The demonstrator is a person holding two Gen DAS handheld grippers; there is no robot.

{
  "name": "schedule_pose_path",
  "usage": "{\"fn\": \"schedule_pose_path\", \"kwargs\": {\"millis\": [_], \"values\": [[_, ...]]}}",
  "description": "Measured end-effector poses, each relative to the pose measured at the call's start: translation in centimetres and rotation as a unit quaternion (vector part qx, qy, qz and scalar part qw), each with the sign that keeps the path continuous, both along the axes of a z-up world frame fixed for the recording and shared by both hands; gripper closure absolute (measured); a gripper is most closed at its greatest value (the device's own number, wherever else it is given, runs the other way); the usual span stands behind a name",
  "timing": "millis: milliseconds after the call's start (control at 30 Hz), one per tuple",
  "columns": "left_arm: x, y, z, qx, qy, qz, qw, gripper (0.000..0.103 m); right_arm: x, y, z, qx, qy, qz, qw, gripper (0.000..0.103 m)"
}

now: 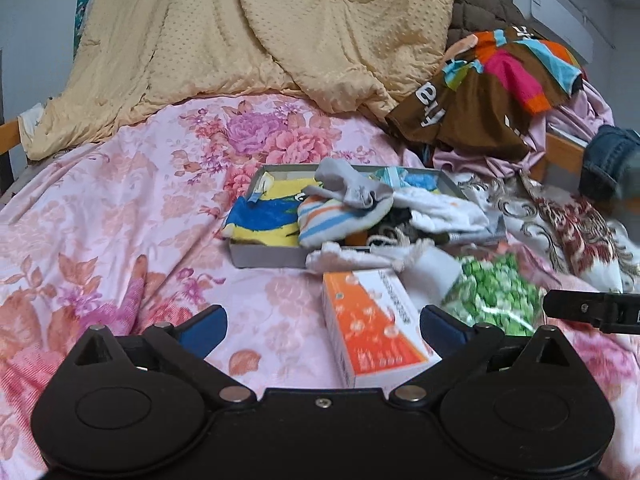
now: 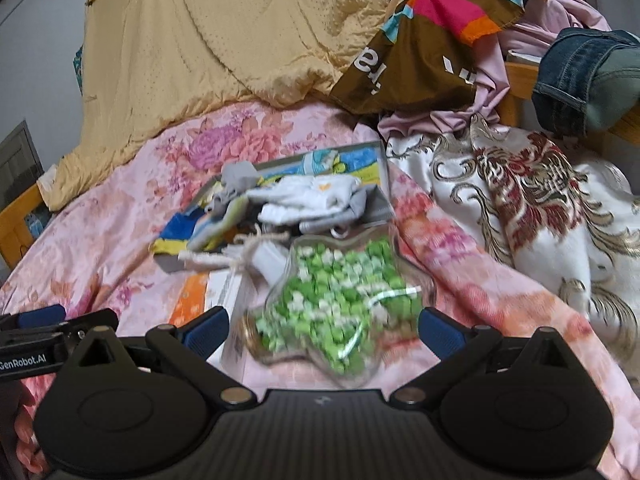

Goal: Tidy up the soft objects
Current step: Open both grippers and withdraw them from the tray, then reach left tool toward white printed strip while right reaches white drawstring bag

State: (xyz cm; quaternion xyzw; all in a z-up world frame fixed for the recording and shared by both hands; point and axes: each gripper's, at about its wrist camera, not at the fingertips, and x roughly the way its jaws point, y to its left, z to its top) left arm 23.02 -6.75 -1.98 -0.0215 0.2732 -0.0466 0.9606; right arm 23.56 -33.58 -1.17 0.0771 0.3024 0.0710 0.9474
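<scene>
The left gripper (image 1: 323, 326) is hanging low in its frame over the floral bed sheet (image 1: 120, 208), jaws spread fully wide and gripping nothing; an orange-and-white carton (image 1: 376, 324) is lying between them. The right gripper (image 2: 323, 326) is likewise standing wide open and empty, with a star-shaped clear container of green pieces (image 2: 340, 304) lying between its jaws. A grey tray (image 1: 272, 256), mid-frame, is holding socks (image 1: 352, 192) and small cloths, some spilling over its near edge.

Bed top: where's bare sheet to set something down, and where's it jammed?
Free: pink floral sheet left of the grey tray, below the yellow quilt. Crowded: orange box, star jar, and clothes pile to the right.
</scene>
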Motion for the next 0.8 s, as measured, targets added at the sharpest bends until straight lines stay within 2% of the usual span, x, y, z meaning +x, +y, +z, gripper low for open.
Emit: {"fn": "schedule_pose_path", "kwargs": {"millis": [200, 500, 800], "values": [[-2.3, 0.5, -0.5, 0.013, 0.001, -0.003, 0.9999, 0.001, -2.0, 1.1, -0.4, -0.020, 0.017, 0.014, 1.000, 0.000], [-5.4, 2.1, -1.5, 0.007, 0.016, 0.016, 0.9997, 0.001, -3.7, 2.2, -0.2, -0.033, 0.023, 0.027, 0.999, 0.000], [-6.9, 4.0, -2.4, 0.011, 0.028, 0.040, 0.9987, 0.001, -4.0, 4.2, -0.4, -0.062, 0.027, 0.073, 0.995, 0.000]]}}
